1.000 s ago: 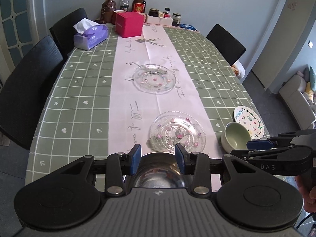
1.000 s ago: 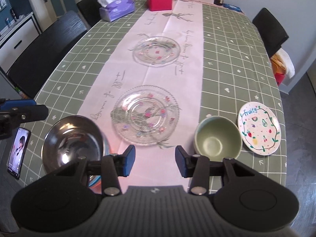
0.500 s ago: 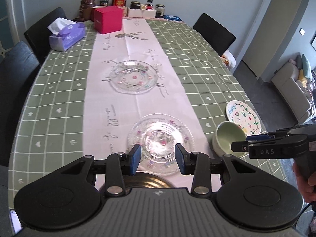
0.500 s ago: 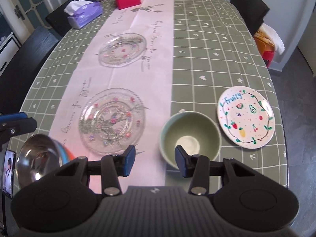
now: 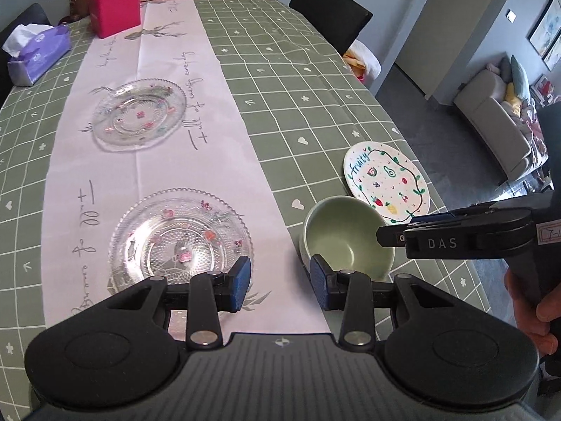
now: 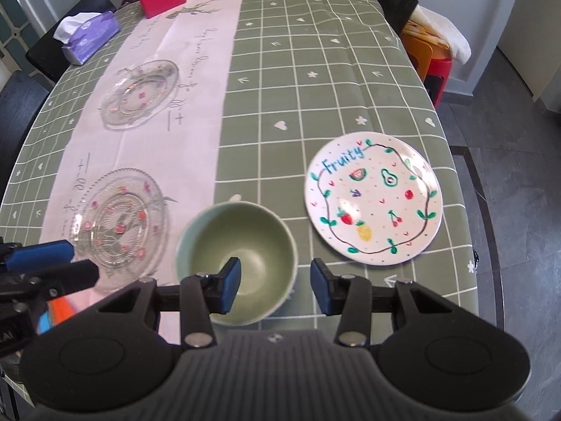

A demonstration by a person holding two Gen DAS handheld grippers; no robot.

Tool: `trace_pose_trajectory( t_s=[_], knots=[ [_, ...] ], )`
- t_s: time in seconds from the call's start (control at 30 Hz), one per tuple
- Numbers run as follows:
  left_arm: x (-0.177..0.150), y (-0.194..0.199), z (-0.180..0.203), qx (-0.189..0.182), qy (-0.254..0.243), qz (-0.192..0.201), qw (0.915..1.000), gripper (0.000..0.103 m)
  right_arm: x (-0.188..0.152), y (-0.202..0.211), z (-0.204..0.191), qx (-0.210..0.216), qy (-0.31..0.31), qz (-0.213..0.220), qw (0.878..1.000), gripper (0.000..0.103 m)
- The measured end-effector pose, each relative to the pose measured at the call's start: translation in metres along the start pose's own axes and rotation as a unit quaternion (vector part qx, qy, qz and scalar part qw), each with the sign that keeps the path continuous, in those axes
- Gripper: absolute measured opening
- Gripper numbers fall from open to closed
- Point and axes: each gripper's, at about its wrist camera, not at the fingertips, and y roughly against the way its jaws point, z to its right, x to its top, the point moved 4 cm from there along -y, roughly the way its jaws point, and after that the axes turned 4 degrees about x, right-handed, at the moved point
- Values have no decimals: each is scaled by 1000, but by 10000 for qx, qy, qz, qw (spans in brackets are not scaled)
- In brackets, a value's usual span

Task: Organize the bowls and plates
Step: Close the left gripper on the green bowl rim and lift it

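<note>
A long dining table under a green checked cloth with a pale pink runner fills the room, with black chairs around it and jars, a red box and a purple tissue box at the far end; a grey sofa shows beyond the doorway.

From the left, two clear pressed-glass plates with small pink flowers lie on the runner, the far glass plate well apart from the near glass plate; the left gripper hangs just above the near edge of the table with its jaws apart and nothing between them. Next comes the pale green ceramic bowl, upright and empty, near the table edge; the right gripper is over it with its jaws wide apart, the left blue pad seeming to be inside the bowl and the right pad outside, though I cannot tell if either touches the wall. Just beside the bowl on the right lies the white round plate painted with fruits.

I judge the bowl stiff, smooth and breakable, moderately heavy; the best hold is across its rim wall, closing gently, because the glaze may slip.
</note>
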Motion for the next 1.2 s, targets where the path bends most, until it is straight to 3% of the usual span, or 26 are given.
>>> trace_pose_trajectory(
  t_s=[0.4, 0.53, 0.9, 1.07, 1.2],
  knots=[
    [9, -56, 16, 115, 64, -475, 9988, 44, -3, -21, 15, 355, -185, -265, 9988, 32],
    [10, -66, 18, 171, 74, -569, 9982, 35, -1, -29, 14, 449, -202, -347, 9982, 25],
    [11, -83, 21, 196, 58, -721, 9972, 25, -3, -43, 15, 478, -208, -540, 9972, 10],
    [9, -87, 28, 154, 1, -738, 9972, 12, -3, -45, 16, 466, -226, -548, 9972, 9],
    [8, -86, 32, 274, -27, -745, 9968, 10, -3, -44, 15, 437, -217, -546, 9973, 9]
  ],
)
